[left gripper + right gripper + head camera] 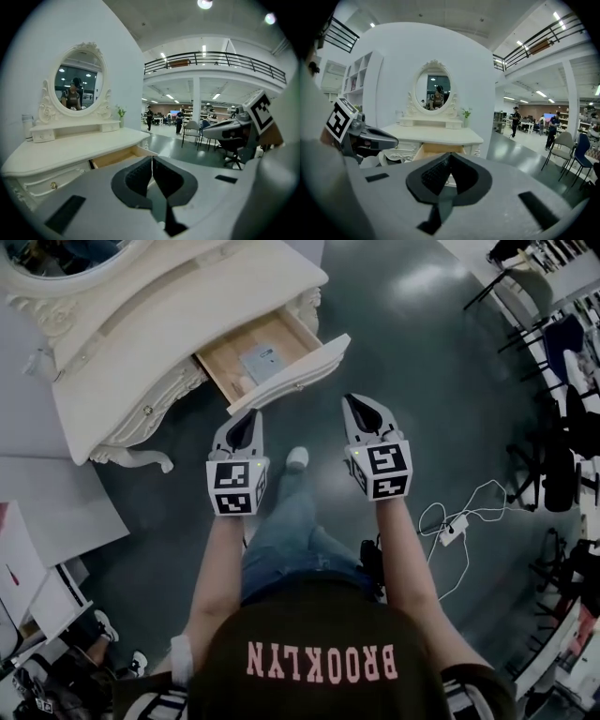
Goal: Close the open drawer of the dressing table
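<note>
The white dressing table (169, 324) stands at the upper left of the head view, with its right-hand drawer (292, 369) pulled out. The drawer's wooden inside holds a flat grey item (260, 362). My left gripper (246, 418) hangs just in front of the drawer front, jaws shut and empty. My right gripper (360, 407) is level with it, to the right of the drawer's corner, also shut and empty. The open drawer (115, 157) shows beyond my left gripper (152, 158) in the left gripper view. In the right gripper view it (438, 149) lies straight ahead of my right gripper (449, 158).
An oval mirror (77, 86) tops the table. White cables and a power block (455, 529) lie on the dark floor at the right. Office chairs (553, 456) line the right edge. White panels (47, 507) lie at the left. The person's shoe (297, 457) is between the grippers.
</note>
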